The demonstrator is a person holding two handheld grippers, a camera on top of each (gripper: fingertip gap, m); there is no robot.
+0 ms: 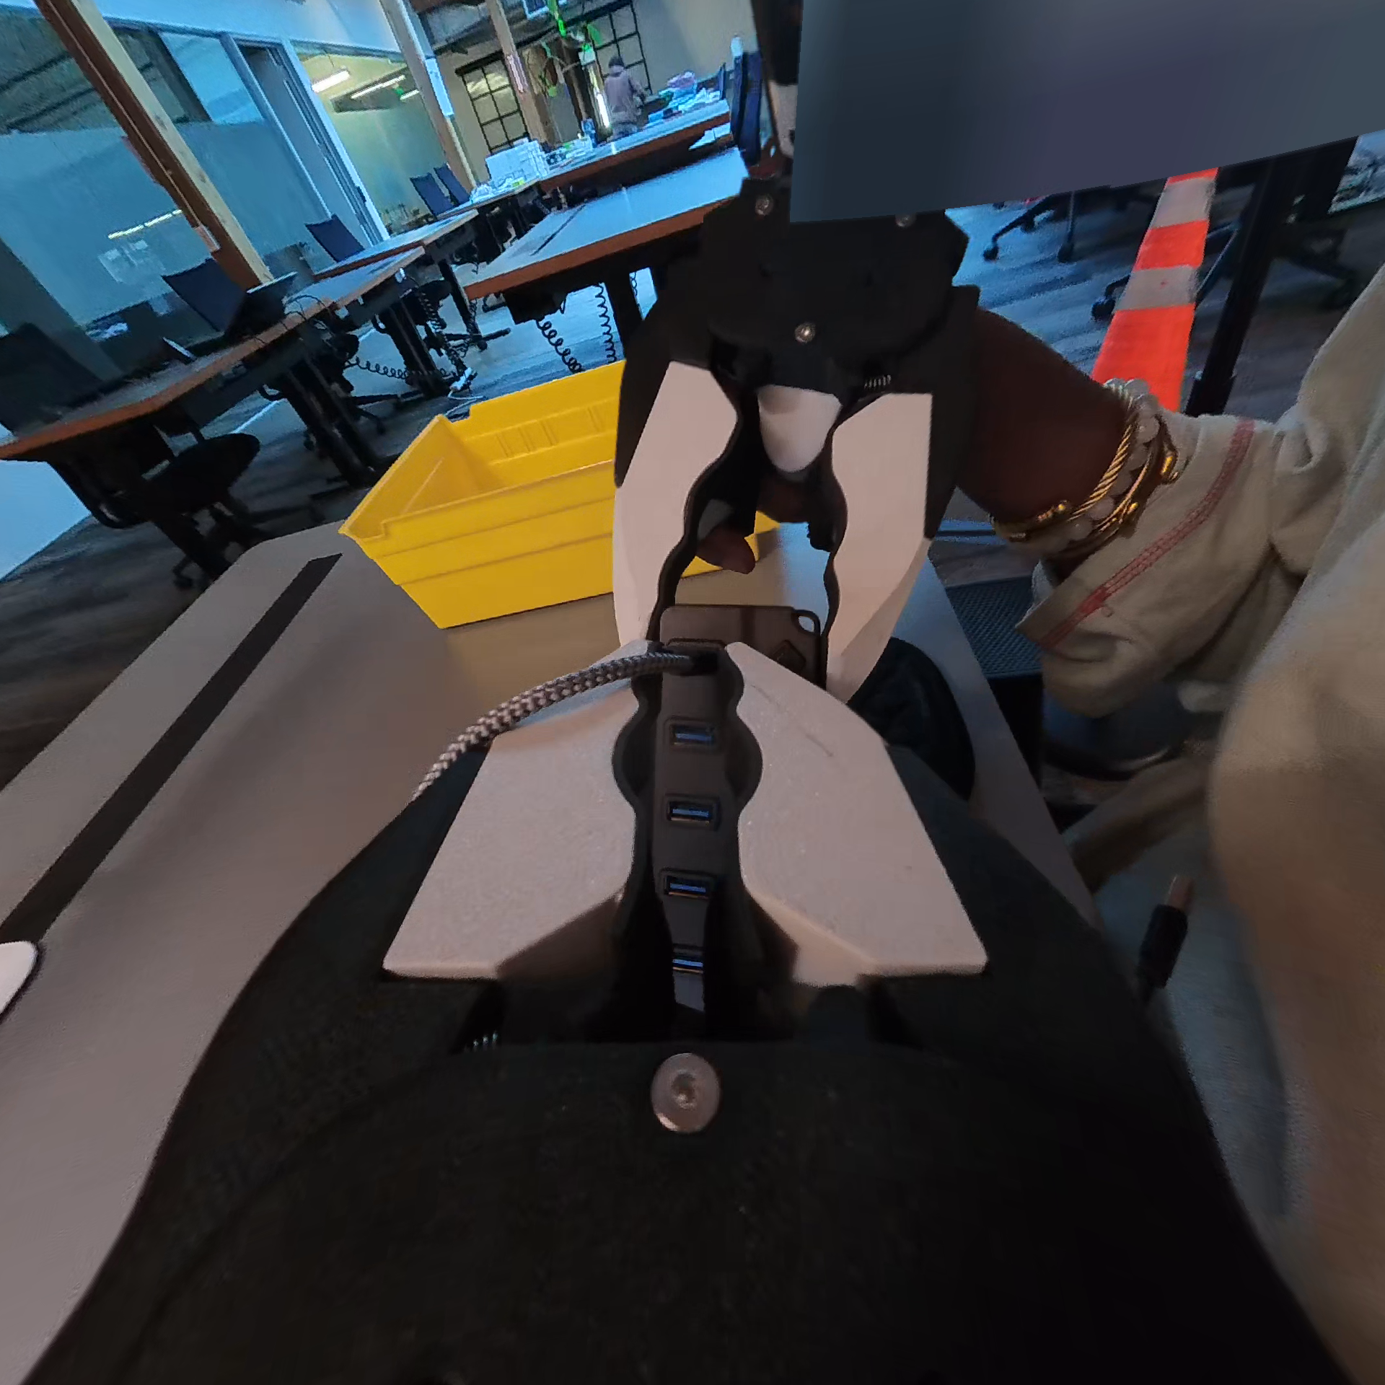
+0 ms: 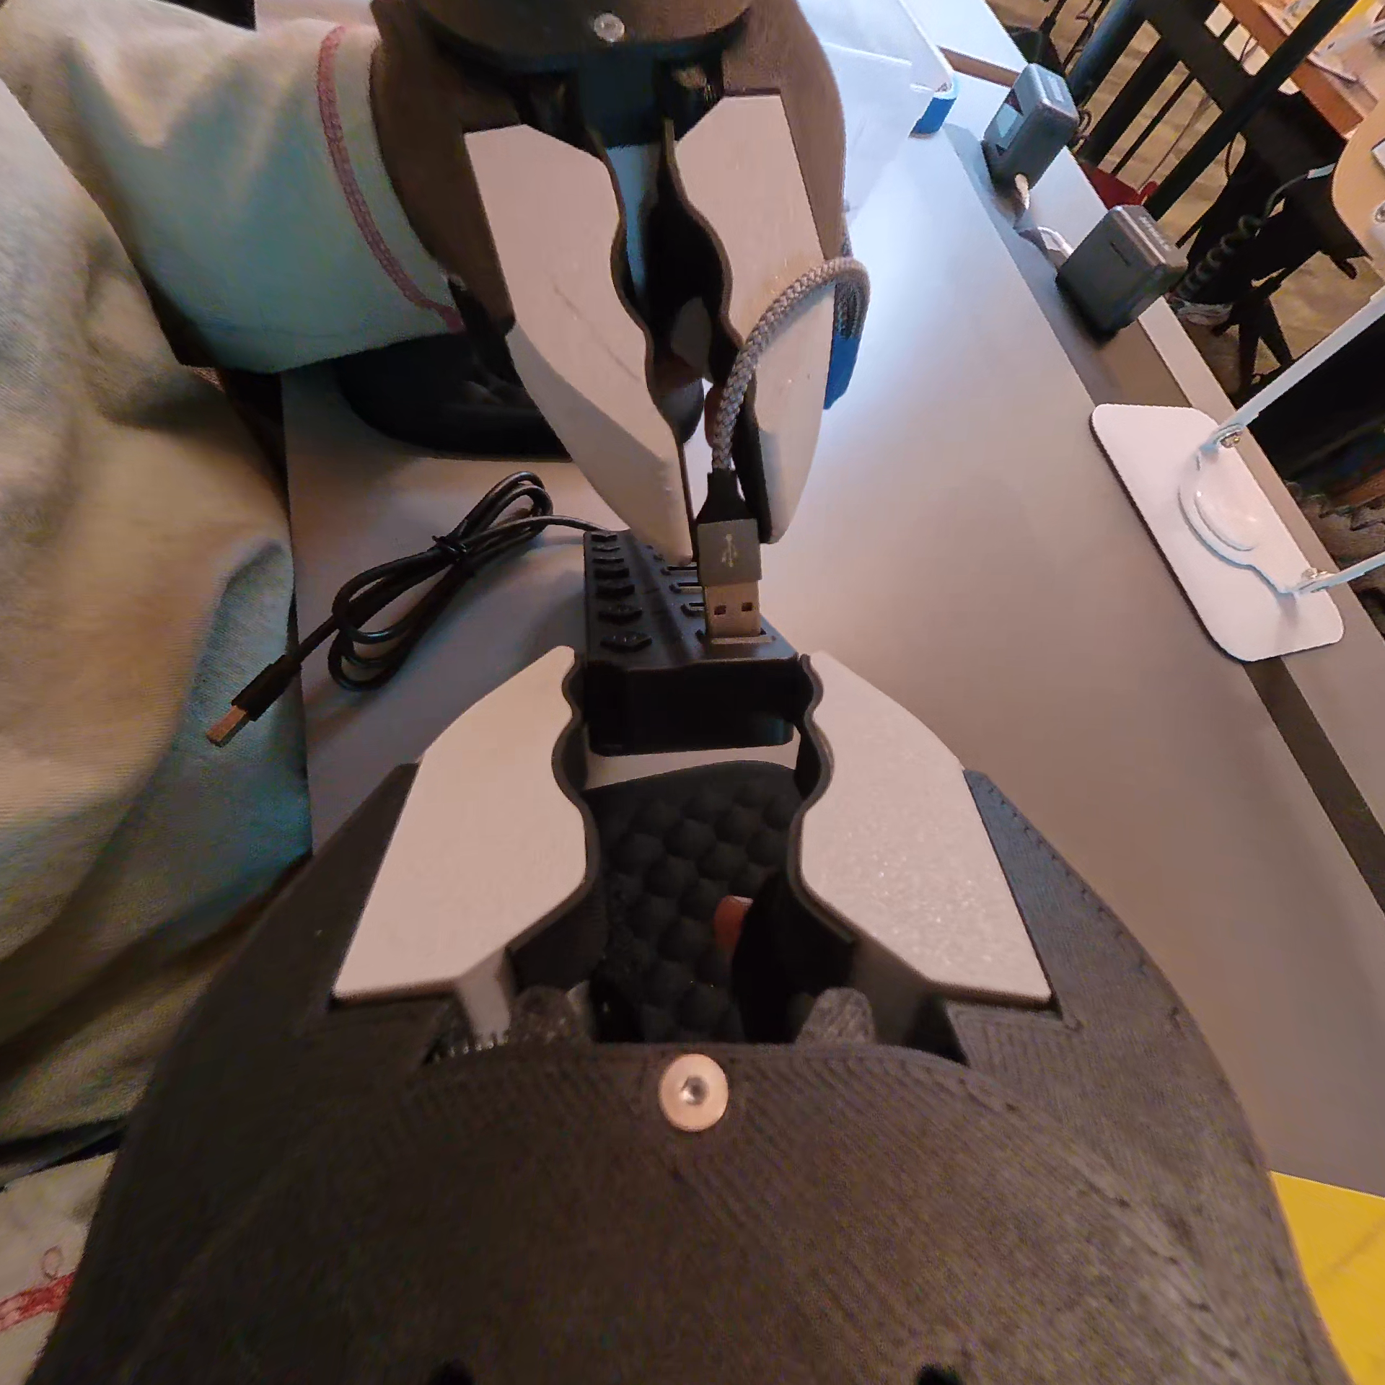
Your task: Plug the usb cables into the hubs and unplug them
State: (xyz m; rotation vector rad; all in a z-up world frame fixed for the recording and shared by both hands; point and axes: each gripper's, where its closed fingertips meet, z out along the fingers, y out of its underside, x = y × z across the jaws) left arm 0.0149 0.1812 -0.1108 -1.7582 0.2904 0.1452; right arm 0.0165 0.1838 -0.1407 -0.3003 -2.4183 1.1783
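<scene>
A black USB hub (image 2: 678, 637) sits on the grey bench (image 2: 937, 524), its row of ports facing up, its near end clamped between the two white fingers of the right hand-held gripper (image 2: 691, 693). Directly above the port closest to that gripper hangs the metal plug of a grey braided USB cable (image 2: 731, 577), its tip just at the slot but most of the metal still showing. The left hand-held gripper (image 2: 723, 517) comes down from above, its fingers pinched shut on the plug's dark housing, the braided cord looping away over one finger. In the left wrist view, that left hand-held gripper (image 1: 686, 659) looks straight down the hub (image 1: 689, 809), blue-lined ports in a line between its fingers, with the right hand-held gripper (image 1: 746, 629) gripping the far end. The hub's own thin black cable (image 2: 420, 584) lies coiled on the bench beside it, its plug lying at the bench edge. A yellow plastic bin (image 1: 510, 510) stands just behind on the bench. A person's cream sleeve (image 1: 1199, 569) and gold bracelets (image 1: 1102, 472) frame the right side.
</scene>
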